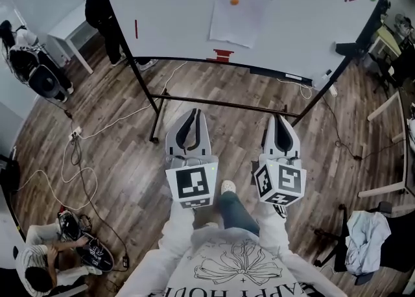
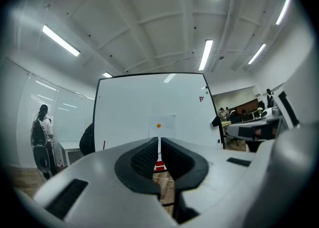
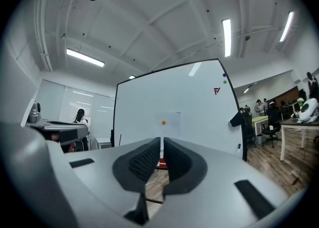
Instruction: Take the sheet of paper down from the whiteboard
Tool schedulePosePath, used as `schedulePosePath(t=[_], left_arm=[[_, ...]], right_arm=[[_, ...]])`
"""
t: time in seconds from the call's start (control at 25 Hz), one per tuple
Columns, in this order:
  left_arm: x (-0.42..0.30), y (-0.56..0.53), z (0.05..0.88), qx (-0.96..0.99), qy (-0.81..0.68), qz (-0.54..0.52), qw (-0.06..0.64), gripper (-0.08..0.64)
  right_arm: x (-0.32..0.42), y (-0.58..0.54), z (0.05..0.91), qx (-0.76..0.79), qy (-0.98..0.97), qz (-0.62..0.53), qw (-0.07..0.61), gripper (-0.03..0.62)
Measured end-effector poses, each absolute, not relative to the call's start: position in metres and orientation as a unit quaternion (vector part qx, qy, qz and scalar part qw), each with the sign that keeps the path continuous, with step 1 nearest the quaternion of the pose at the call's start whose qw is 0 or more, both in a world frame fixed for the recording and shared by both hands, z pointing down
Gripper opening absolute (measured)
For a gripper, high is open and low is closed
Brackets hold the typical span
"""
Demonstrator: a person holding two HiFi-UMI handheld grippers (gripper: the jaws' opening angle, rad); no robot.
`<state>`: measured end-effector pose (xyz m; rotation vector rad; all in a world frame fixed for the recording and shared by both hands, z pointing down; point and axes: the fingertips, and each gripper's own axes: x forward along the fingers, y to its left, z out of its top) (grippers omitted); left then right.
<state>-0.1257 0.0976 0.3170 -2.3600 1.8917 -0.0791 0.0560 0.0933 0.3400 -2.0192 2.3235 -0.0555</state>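
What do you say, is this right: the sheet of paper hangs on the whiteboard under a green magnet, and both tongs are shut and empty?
The magnet on the sheet of paper is orange, not green, as the head view shows. The rest holds: it hangs on the whiteboard, and the left tongs and right tongs are shut and empty.

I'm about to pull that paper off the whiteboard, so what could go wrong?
One orange round magnet pins the white sheet of paper; tugging the sheet alone may tear it or drop the magnet. The left gripper and right gripper are shut, so neither can grasp yet. Loose white cables on the floor could trip you.
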Motion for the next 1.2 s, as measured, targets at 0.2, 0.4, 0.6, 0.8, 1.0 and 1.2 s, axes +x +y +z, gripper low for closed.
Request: schedulePosePath(t=[0.2, 0.4, 0.6, 0.8, 1.0, 1.2], left_arm=[[-0.108, 0.025, 0.31, -0.768, 0.637, -0.024, 0.06, 0.017], [-0.093, -0.036, 0.295, -0.758, 0.648, -0.011, 0.068, 0.017], [-0.084, -0.083, 0.296, -0.755, 0.653, -0.011, 0.064, 0.017], [-0.076, -0.119, 0.304, -0.755, 0.653, -0.024, 0.054, 0.018], [-0.071, -0.153, 0.308, -0.761, 0.645, -0.033, 0.052, 0.018], [-0.063, -0.2, 0.305, -0.775, 0.629, -0.029, 0.057, 0.018]], right_arm=[[0.071, 0.014, 0.335, -0.637, 0.77, -0.016, 0.031, 0.003], [0.085, -0.055, 0.319, -0.626, 0.779, -0.004, 0.04, 0.005], [0.092, -0.104, 0.32, -0.613, 0.789, -0.005, 0.036, 0.042], [0.101, -0.141, 0.33, -0.61, 0.792, -0.016, 0.026, 0.058], [0.106, -0.171, 0.335, -0.61, 0.792, -0.023, 0.02, 0.082], [0.109, -0.21, 0.333, -0.614, 0.789, -0.013, 0.015, 0.103]])
